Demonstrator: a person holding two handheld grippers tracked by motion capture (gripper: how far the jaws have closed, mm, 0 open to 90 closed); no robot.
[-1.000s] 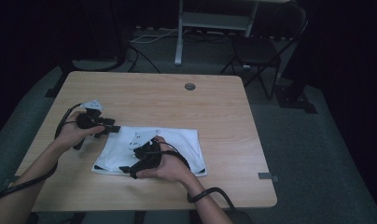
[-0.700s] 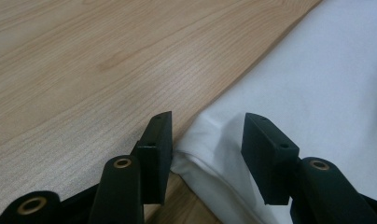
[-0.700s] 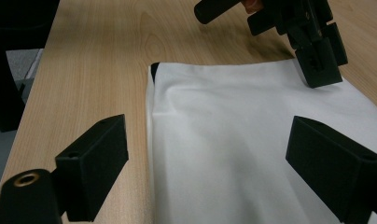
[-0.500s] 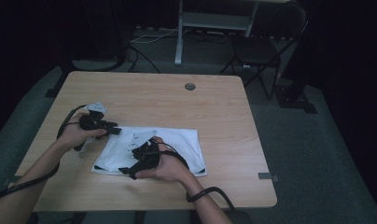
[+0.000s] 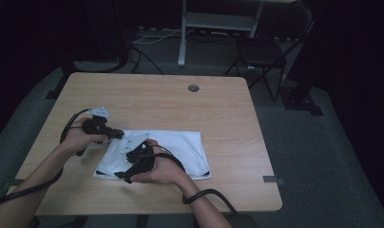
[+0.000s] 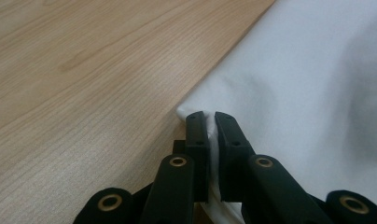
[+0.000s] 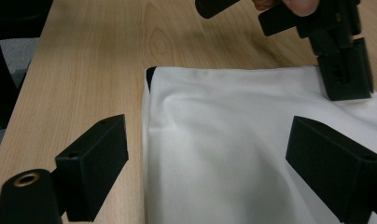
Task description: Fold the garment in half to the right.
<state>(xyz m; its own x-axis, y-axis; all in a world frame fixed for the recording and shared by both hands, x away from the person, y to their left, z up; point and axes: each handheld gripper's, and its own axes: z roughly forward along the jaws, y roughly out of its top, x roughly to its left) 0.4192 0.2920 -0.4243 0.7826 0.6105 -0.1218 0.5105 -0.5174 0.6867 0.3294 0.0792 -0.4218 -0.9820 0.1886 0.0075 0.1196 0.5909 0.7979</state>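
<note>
Left claw (image 6: 210,122): jaws have just been closing; now pressed together on a fold of cloth at its edge, a pinch so I can lift or fold that side.
Right claw (image 7: 210,154): jaws spread wide, nothing between them; hovers low over the cloth's near-left part, prob. lined up for a 2nd grab.
Cloth (image 5: 180,147): white, dark trim at the corners; lies flat on the desk, front-centre, w/ both my hands on its left half. Looks already folded into a rectangle; can't tell how many layers.
Desk (image 5: 218,109): light wood; bare apart from the cloth and a small round grommet (image 5: 193,88) near the far edge.
Why so held: left pinch at the edge anchors the fabric; right stays free to take the adjacent edge, I judge.
Count: 1 cloth, 2 claws, 1 desk, 1 chair (image 5: 268,50) beyond the desk.
</note>
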